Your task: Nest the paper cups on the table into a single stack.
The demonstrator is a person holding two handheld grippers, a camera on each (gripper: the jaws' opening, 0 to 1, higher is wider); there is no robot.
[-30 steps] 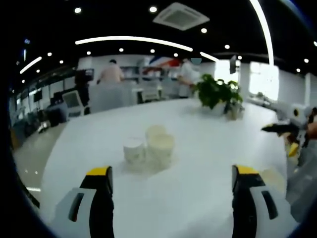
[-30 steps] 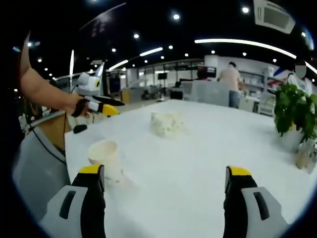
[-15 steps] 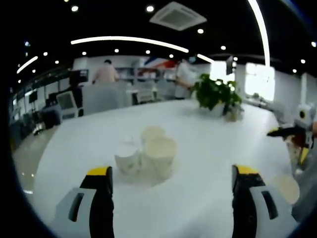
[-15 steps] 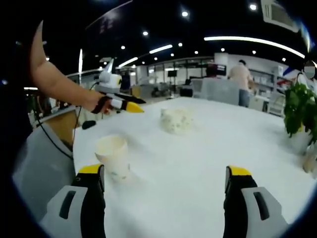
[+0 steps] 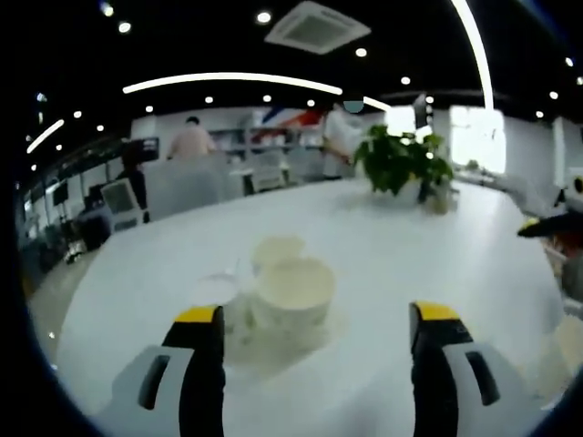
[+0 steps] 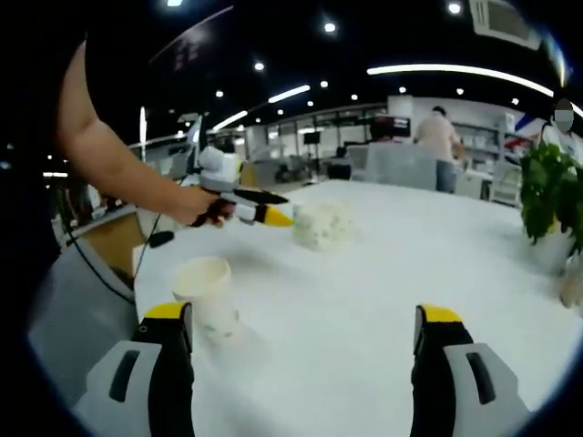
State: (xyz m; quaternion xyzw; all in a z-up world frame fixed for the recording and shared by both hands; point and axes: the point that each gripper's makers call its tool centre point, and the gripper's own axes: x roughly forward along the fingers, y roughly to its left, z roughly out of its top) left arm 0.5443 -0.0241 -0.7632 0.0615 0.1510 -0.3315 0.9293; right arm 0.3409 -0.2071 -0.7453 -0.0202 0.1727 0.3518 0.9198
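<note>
In the left gripper view, the left gripper (image 5: 310,332) stood with its jaws wide apart and nothing between them, low over the white tabletop (image 5: 383,246). Just ahead of the jaws sat a cluster of paper cups (image 5: 273,287) — a wide open cup nearest, a second one just behind it, and a smaller cup at its left side, all close together, though whether they touched could not be told. Farther along the tabletop stood a potted plant (image 5: 398,162), and at the right edge of that view the tip of the right gripper (image 5: 551,225) came in. Beyond the tabletop, people stood among desks and screens under ceiling lights. In the right gripper view, the right gripper (image 6: 305,332) also had its jaws spread wide and empty. A single paper cup (image 6: 207,293) stood upright near the left jaw, well apart from the cluster (image 6: 322,225). A person's hand (image 6: 202,205) held the left gripper (image 6: 264,214) with its yellow tip just beside the cluster — contact could not be told. The plant (image 6: 547,196) showed at the right edge.
</note>
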